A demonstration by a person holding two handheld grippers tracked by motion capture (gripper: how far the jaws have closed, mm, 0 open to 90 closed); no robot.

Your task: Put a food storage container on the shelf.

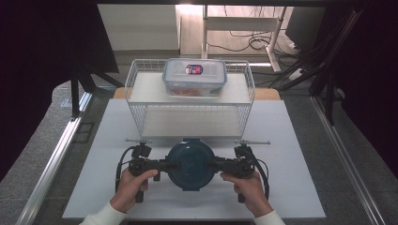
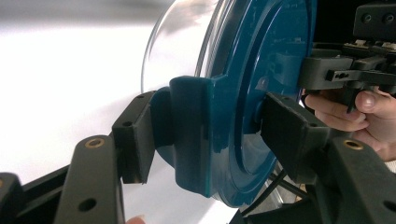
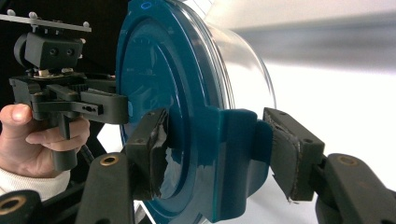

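- Nearest the high camera, two hands come in from the bottom edge, each holding a gripper: the left gripper [image 1: 172,165] and the right gripper [image 1: 211,165] face each other across a round tub [image 1: 190,164] with a dark teal lid.
- The tub sits over the white table [image 1: 291,154], just in front of a wire rack [image 1: 136,89]; a clear box [image 1: 194,77] stands on the rack's upper shelf.
- In the left gripper view, the jaws are clamped on a lid clip [image 2: 191,135], one pad on the clip's outer face, the other on the lid top.
- The right gripper view shows the same hold on the opposite clip [image 3: 233,158], pads pressing both sides.
- The step looks like a two-handed carry, probably toward the rack.
- To do it well: keep both hands level and moving together so the tub does not tilt.
- Hold the squeeze steady; the clips are the only purchase, and the lid could pop loose.
- Mind the rack's front wires on any approach.
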